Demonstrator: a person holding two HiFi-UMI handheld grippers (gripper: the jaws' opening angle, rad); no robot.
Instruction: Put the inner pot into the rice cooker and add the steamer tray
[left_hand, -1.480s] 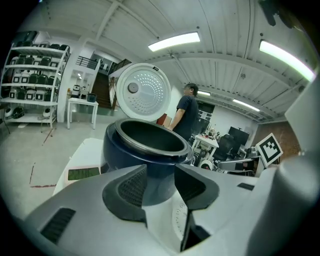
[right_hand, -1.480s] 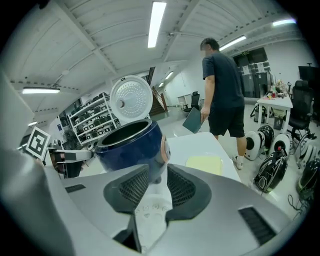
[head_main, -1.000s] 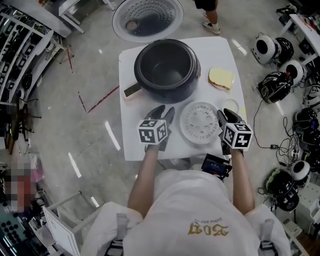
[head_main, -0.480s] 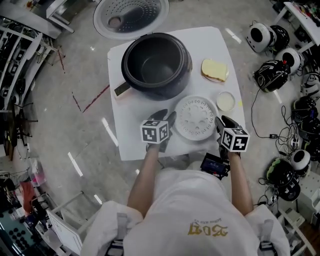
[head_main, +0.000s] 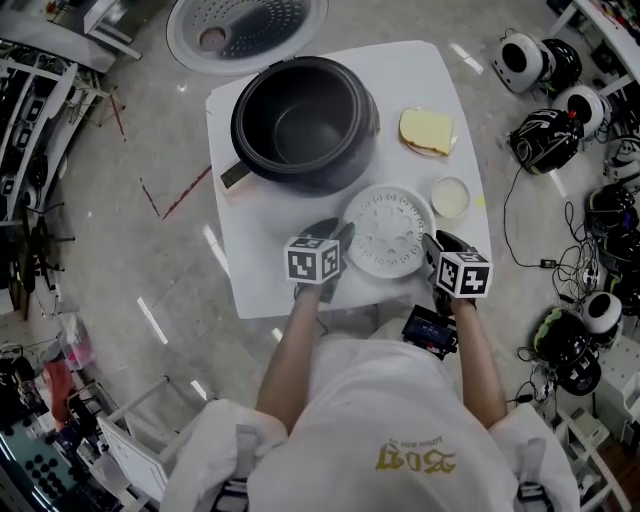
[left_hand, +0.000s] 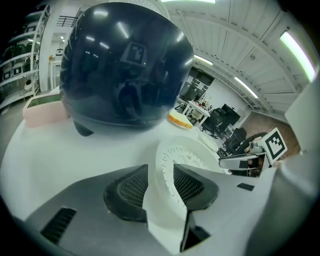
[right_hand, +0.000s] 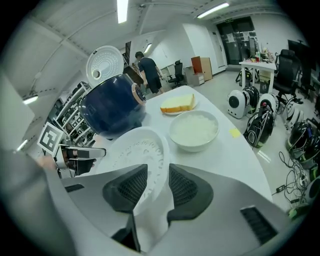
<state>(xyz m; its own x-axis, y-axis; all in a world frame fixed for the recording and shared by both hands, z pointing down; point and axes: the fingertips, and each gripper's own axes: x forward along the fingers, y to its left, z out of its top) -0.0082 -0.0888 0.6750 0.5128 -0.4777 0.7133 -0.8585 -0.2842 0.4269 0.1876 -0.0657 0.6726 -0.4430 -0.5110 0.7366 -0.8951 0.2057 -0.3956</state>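
Note:
The dark rice cooker (head_main: 305, 120) stands at the back of the white table (head_main: 260, 270), its lid (head_main: 245, 25) swung open behind it and a dark pot inside. In front of it lies the white perforated steamer tray (head_main: 388, 232). My left gripper (head_main: 335, 238) straddles the tray's left rim; its jaws are closing, and the rim (left_hand: 182, 155) stands between the pads (left_hand: 130, 187). On the opposite side, my right gripper (head_main: 435, 243) straddles the right rim (right_hand: 137, 150), its jaws opening. The cooker's rounded wall (left_hand: 125, 65) fills the left gripper view.
A plate with a yellow slice (head_main: 427, 131) and a bowl of rice (head_main: 451, 197) sit to the right of the tray. A pink block (left_hand: 42, 111) lies by the cooker's left. Helmets and cables (head_main: 545, 140) litter the floor at right, racks (head_main: 40, 120) at left.
Both grippers have dropped and closed in on the steamer tray from its two sides, so its rim now sits between each pair of jaws. The tray itself has not moved.

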